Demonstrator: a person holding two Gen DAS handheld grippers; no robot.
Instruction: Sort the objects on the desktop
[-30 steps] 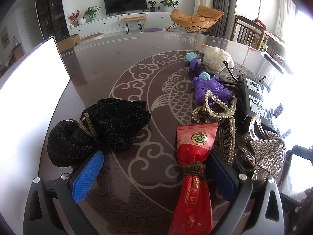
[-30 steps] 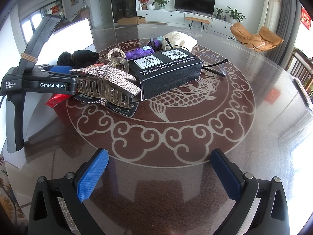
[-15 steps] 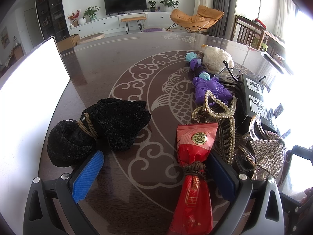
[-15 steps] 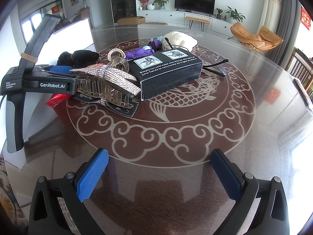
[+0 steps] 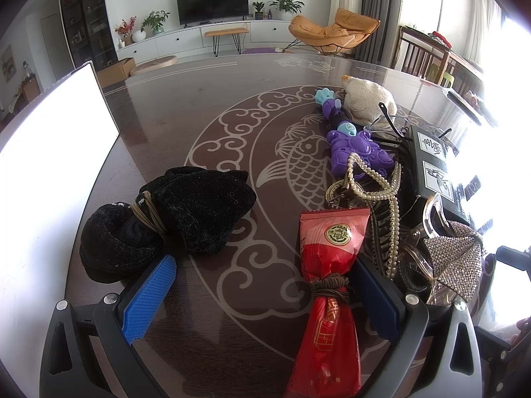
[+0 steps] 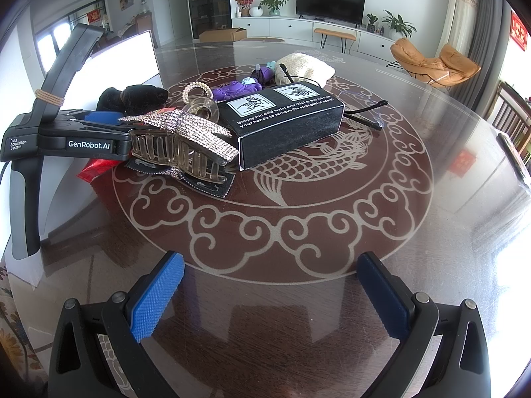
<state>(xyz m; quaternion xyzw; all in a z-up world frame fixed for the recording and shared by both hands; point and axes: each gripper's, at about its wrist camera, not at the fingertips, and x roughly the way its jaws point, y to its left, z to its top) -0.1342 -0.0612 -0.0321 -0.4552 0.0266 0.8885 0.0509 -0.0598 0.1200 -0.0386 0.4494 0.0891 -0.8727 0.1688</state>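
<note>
In the left wrist view my left gripper [image 5: 262, 285] is open; a red tied packet [image 5: 328, 265] lies between its fingers, against the right one. A black cloth bundle [image 5: 166, 219] sits by the left fingertip. A pearl hair clip [image 5: 375, 182], purple toy [image 5: 355, 149], black box [image 5: 431, 165] and rhinestone claw clip [image 5: 458, 258] crowd the right side. In the right wrist view my right gripper [image 6: 268, 282] is open and empty over bare table, short of the claw clip [image 6: 186, 146] and the black box [image 6: 288, 122].
A white board [image 5: 43, 152] stands along the table's left edge. A cream knitted pouch [image 5: 368, 99] and black-framed glasses [image 6: 365, 112] lie behind the box. The left gripper's body [image 6: 66, 139] shows at the left of the right wrist view.
</note>
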